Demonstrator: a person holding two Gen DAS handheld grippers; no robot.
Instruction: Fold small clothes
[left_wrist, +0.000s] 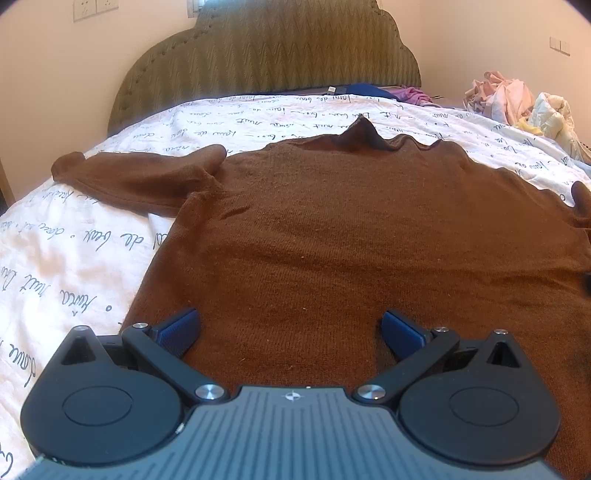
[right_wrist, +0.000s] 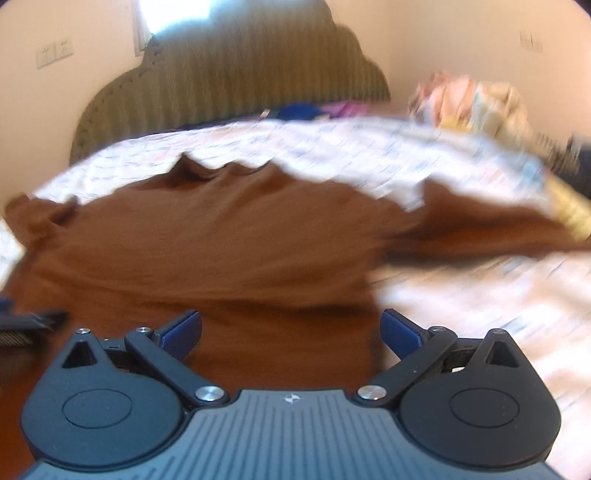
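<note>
Sweater (left_wrist: 332, 229) lies flat on the bed (left_wrist: 66, 258), sleeve out left; your left tool (left_wrist: 291, 328) hovers spread over its hem, gripping nothing. Right-wrist view is blurred: right tool (right_wrist: 291, 328) likewise spread above the hem. Pinching one layer only would likely skew the fold.

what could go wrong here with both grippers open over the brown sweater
1. Both the left gripper and the right gripper hover open over the sweater; closing mid-panel might pinch only the top layer.
2. The left sleeve lies bunched, so a fold could trap wrinkles.
3. The right wrist view is blurred, so aim may be off.
</note>
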